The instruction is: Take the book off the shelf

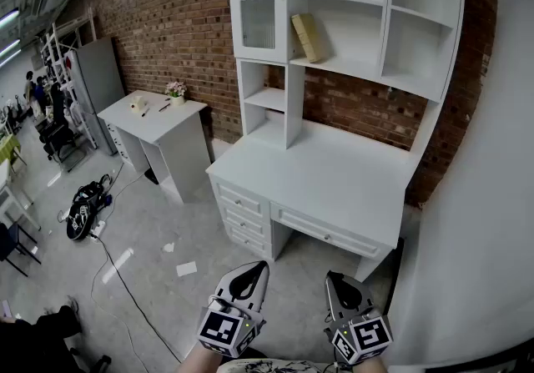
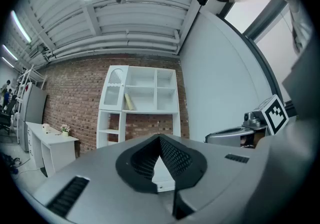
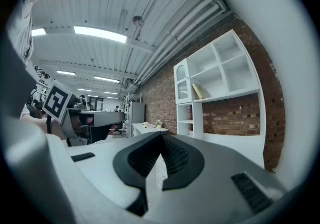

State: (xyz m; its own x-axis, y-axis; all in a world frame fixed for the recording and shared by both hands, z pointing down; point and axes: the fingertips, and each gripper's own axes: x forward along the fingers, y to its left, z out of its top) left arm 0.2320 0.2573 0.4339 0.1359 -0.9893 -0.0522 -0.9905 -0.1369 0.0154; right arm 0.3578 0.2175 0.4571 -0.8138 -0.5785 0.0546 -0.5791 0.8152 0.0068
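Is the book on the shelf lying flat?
No, the book stands tilted on the shelf, with its top leaning toward the glass-door cabinet.

The left gripper [image 1: 249, 278] and the right gripper [image 1: 344, 286] are built alike. Each has a smooth light-grey shell that narrows ahead of its cube to a rounded nose, and the mouth is lined in black. The left cube [image 1: 224, 331] and the right cube [image 1: 365, 338] have white faces, each printed with a black square marker. Seen from behind the cube along the shell, the black pads [image 2: 175, 158] are finely ribbed and form a V-shaped recess. Dark slots [image 2: 70, 195] are cut into the grey shell on either side of that recess.
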